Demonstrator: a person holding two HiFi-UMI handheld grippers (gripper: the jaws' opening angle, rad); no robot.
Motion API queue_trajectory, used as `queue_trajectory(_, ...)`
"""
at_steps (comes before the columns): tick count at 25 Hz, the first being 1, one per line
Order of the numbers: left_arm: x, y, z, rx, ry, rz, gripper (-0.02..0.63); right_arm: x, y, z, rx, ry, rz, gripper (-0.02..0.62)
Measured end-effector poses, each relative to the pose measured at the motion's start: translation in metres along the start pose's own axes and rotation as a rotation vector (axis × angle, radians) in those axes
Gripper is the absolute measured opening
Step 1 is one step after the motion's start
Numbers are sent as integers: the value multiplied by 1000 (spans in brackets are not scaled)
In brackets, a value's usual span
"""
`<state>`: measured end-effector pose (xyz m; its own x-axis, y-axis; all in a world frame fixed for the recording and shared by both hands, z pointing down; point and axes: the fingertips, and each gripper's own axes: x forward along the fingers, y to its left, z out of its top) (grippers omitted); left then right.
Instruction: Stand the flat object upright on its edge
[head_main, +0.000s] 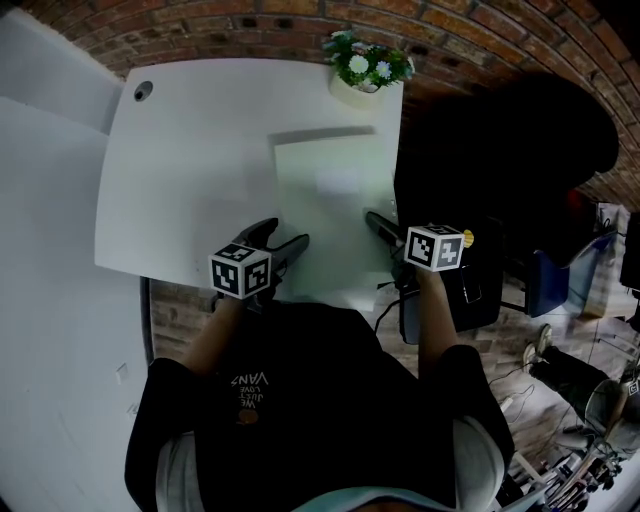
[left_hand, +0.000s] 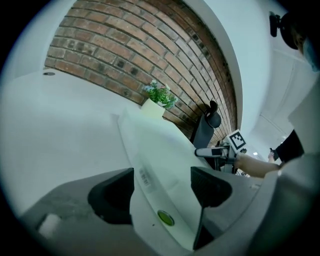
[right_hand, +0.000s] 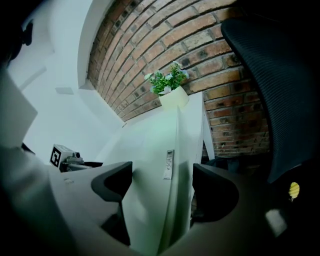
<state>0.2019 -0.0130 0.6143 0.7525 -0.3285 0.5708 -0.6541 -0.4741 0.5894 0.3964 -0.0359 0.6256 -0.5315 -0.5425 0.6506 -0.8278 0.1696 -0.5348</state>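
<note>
One white worktop (head_main: 190, 150). One flat white object (head_main: 335, 200) lies flat on it along the right edge. Its near end is at the near edge and its far end stops short of the far right corner.

We count two grippers, both at the object's near end. The left gripper (left_hand: 162, 185) has its jaws spread wide, and the object's near left edge runs between them. The pads sit close beside it, but we see no squeeze. The right gripper (right_hand: 162, 182) is also spread wide, with the object's right edge between its jaws and no pad clamped on it. Neither gripper holds anything else.

One plant pot (head_main: 360, 85) with green leaves and white flowers stands at the far right corner, just past the object's far end. One cable hole (head_main: 143, 90) is at the far left corner.

On the object we see one narrow label (right_hand: 169, 164) near the right gripper and one green dot (left_hand: 165, 217) near the left gripper.
</note>
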Motion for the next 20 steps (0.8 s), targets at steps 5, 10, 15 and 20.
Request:
queue_trajectory(5, 5, -4, -4, -39, 20, -22, 353, 1, 5, 1, 23, 2, 21, 367)
queue_trajectory(10, 10, -5, -10, -44, 42, -26, 351, 2, 5, -1, 26, 4, 28, 359)
queue_trajectory(15, 10, -3, -10, -42, 52, -14, 350, 2, 4, -2, 15, 6, 15, 359)
queue_trajectory(20, 10, -1, -8, -41, 56, 0, 331, -1, 3, -3, 15, 12, -15, 356)
